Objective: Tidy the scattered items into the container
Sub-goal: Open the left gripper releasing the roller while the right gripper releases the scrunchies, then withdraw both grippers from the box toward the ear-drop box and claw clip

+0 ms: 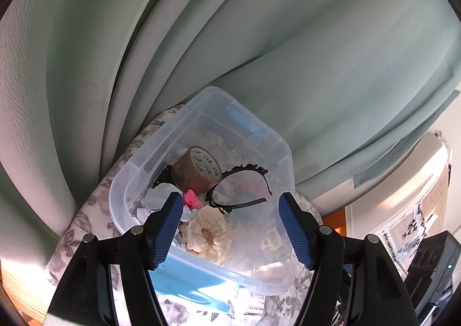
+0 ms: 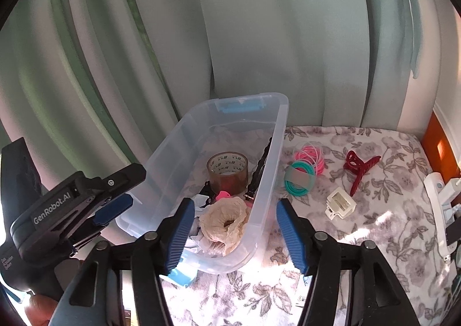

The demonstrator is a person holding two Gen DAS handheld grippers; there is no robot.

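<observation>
A clear plastic bin (image 2: 270,153) with blue latches stands on the floral cloth. In it lie a brown tape roll (image 2: 227,171), a cream lace scrunchie (image 2: 226,222), a black headband (image 1: 245,182), a pink clip (image 1: 191,199) and crumpled white paper (image 1: 157,199). On the cloth to the bin's right lie pink and teal hair ties (image 2: 304,170), a red claw clip (image 2: 360,166) and a cream claw clip (image 2: 340,203). My left gripper (image 1: 230,228) is open and empty over the bin; it also shows in the right wrist view (image 2: 112,207). My right gripper (image 2: 233,235) is open and empty above the bin's near end.
Pale green curtains (image 2: 230,37) hang right behind the table. A blue lid (image 1: 184,282) lies under the bin's near end. A white object (image 2: 440,205) sits at the table's right edge by an orange wall (image 2: 438,141).
</observation>
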